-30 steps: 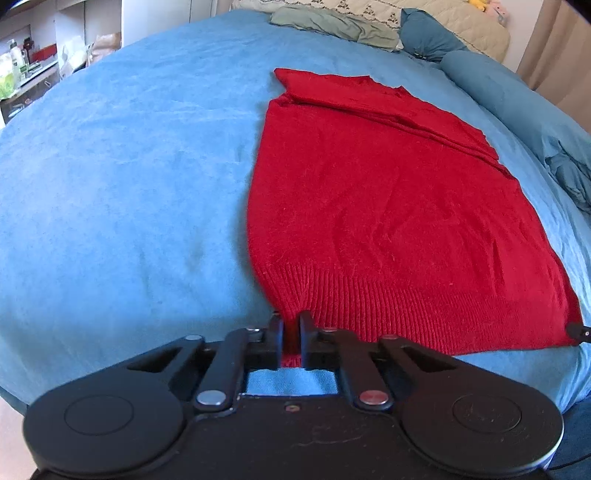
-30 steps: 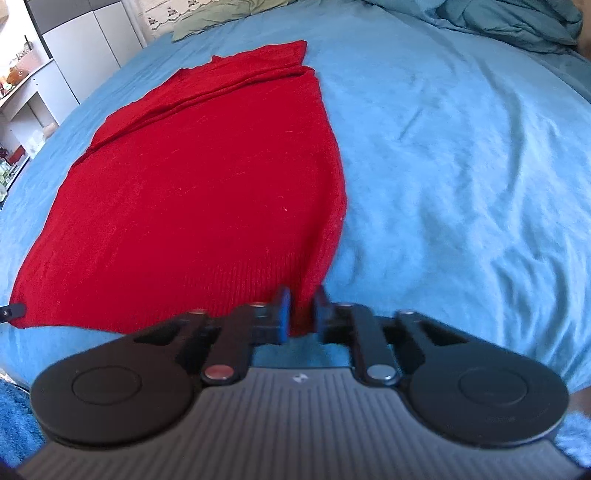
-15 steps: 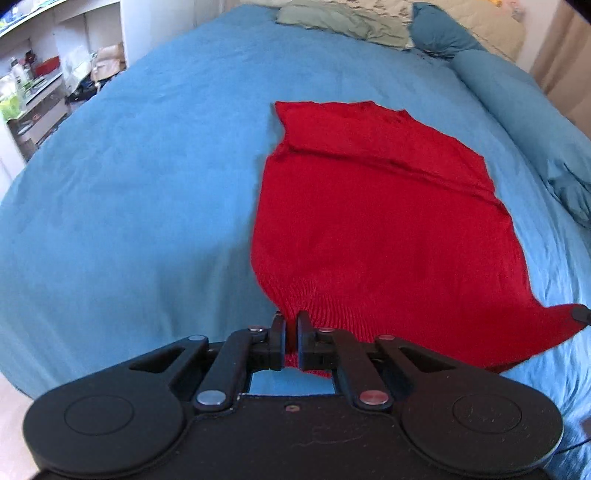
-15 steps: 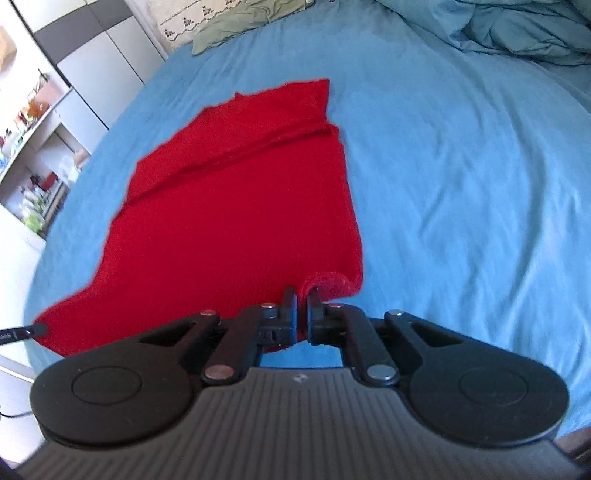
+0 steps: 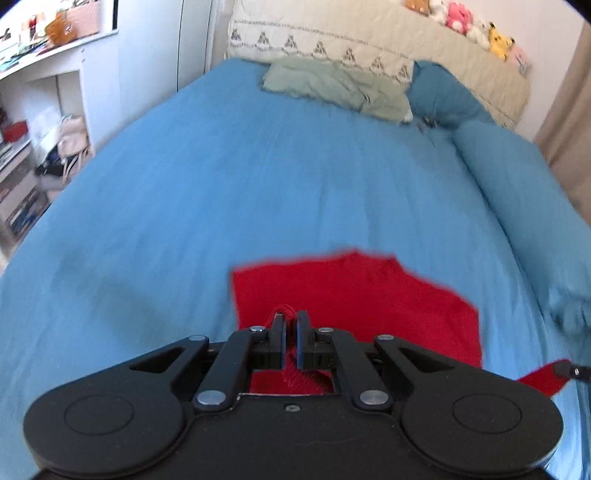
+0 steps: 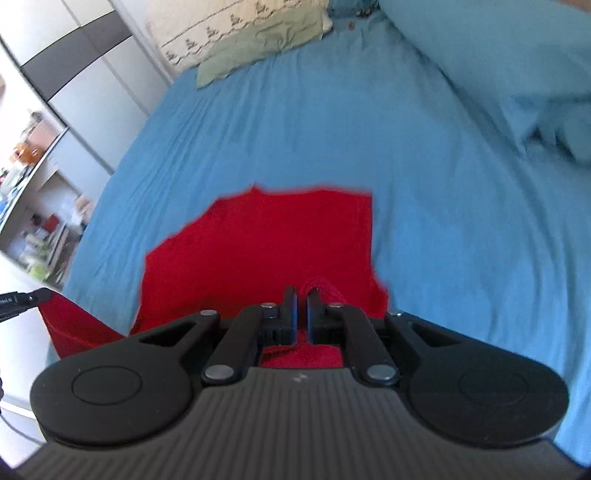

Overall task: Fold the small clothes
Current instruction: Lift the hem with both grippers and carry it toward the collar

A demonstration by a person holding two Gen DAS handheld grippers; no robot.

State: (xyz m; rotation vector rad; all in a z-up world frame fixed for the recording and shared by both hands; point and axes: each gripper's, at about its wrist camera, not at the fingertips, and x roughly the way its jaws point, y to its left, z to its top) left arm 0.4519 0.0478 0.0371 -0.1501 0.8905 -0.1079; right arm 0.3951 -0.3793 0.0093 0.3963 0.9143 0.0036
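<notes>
Carrying the red sweater's [image 5: 369, 302] hem over its body, the left gripper [image 5: 290, 325] and right gripper [image 6: 301, 301], each clamped on a corner, probably must next lay it flat on the blue bed [image 5: 221, 192].

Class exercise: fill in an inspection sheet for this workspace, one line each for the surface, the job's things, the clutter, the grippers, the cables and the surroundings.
Surface: blue bedspread, lightly creased.
Job's things: red knit garment, two corners lifted off the bed, the rest hanging down to it.
Clutter: green cloth and a rolled blue duvet near the headboard.
Grippers: left gripper and right gripper each shut on a garment corner.
Cables: nothing seen.
Surroundings: plush toys on the headboard, cluttered shelves, wardrobe.
</notes>
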